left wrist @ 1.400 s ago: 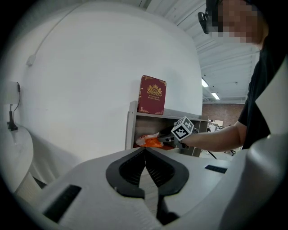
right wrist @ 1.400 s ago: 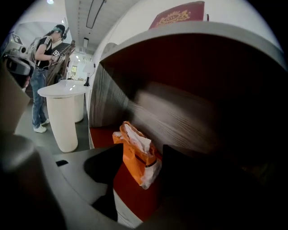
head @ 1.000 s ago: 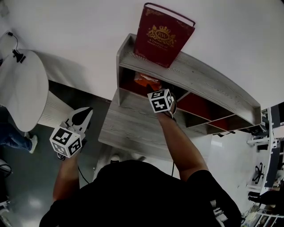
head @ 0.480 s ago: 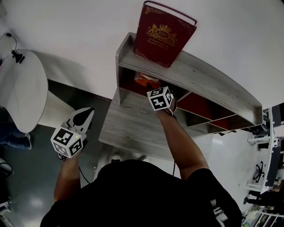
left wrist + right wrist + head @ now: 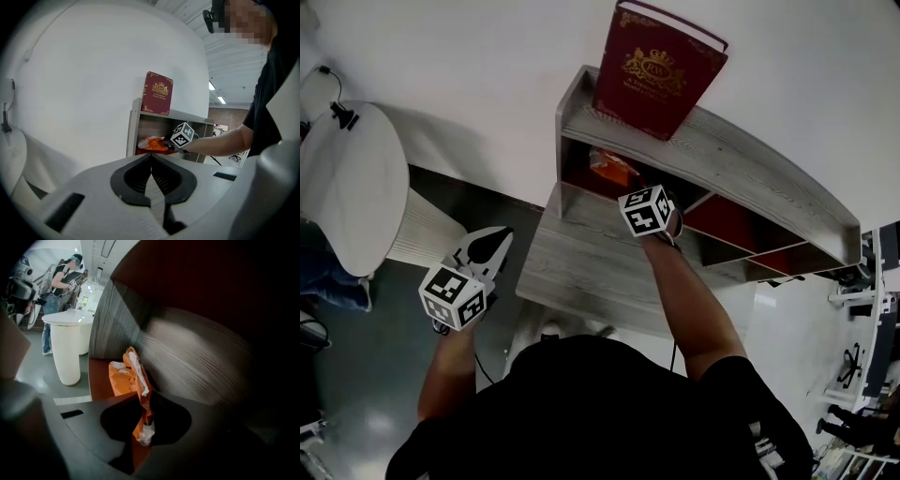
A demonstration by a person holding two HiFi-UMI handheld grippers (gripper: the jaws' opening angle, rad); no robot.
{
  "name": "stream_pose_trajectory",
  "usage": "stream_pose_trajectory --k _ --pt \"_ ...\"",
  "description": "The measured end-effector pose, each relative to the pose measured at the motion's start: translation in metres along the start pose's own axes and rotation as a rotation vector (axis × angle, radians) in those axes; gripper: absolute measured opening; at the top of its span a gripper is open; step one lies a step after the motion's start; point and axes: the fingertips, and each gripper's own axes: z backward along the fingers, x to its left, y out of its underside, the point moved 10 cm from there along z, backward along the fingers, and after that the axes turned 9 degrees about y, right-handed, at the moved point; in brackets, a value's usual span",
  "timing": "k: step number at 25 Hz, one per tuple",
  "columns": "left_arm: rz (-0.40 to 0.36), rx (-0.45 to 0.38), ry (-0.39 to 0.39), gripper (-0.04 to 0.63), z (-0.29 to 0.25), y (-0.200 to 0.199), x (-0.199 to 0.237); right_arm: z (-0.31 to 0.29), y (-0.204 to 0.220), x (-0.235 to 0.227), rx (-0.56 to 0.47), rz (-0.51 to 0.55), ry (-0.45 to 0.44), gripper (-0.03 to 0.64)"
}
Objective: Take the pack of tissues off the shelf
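The orange pack of tissues [image 5: 609, 167] lies in the left compartment of the grey wooden shelf [image 5: 722, 155], on its red floor. My right gripper [image 5: 143, 416] reaches into that compartment, its marker cube [image 5: 647, 211] at the opening. Its jaws are closing, and the crumpled near end of the pack [image 5: 124, 376] is pinched between them. My left gripper [image 5: 499, 239] hangs low at the left, away from the shelf, shut with nothing in it. From there the left gripper view shows the pack [image 5: 152, 144] beside the right gripper's cube.
A dark red book [image 5: 656, 70] stands on top of the shelf against the white wall. A grey desk surface [image 5: 581, 272] lies below the shelf. A white round table [image 5: 347, 187] stands at the left, and a person [image 5: 63, 282] stands behind it.
The right gripper stays at the mouth of the left compartment. The left gripper has shifted slightly right and up in the view. The pack has not visibly moved.
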Motion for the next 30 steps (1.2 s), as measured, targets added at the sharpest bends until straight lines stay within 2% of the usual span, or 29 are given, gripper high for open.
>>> stream_pose_trajectory --k 30 --pt "-0.026 0.032 0.028 0.018 0.023 0.004 -0.005 0.024 -0.001 0.006 0.016 -0.032 0.035 0.026"
